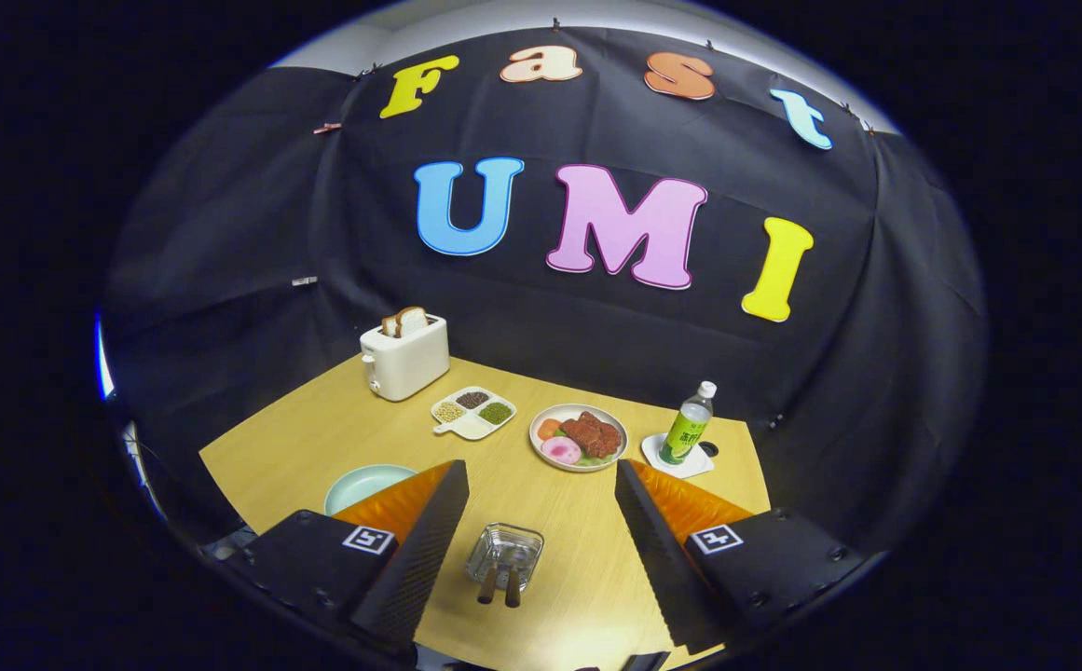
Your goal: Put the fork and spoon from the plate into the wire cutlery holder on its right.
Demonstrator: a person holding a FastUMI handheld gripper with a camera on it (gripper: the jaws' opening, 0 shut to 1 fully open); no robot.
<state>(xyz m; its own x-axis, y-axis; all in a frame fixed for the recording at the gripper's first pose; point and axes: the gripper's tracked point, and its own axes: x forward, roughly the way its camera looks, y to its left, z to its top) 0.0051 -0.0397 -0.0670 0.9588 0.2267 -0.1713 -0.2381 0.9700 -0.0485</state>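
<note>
The wire cutlery holder, a small square basket of thin metal mesh, stands on the pale wooden table between the two fingers, and two brown handles project from it towards us, leaning side by side. We judge these to be the fork and the spoon already deposited, though their heads are hidden inside the mesh and we cannot tell which is which. The round pale-green plate lies just beside the holder, partly covered by one finger; the part we can see carries no cutlery.

The gripper hovers above the table with its black ribbed, orange-backed fingers spread wide and nothing held between them.

The step in hand therefore appears to be the retreat after the last placement. To do it well, we lift straight away from the holder with the fingers kept apart, so that neither pad catches a leaning handle and tips the light basket.

Beyond the fingers stand a white plate of model food, a white divided dish of beans, a white toaster with bread in its slots, and a green drink bottle on a white coaster, all well apart from the holder.
</note>
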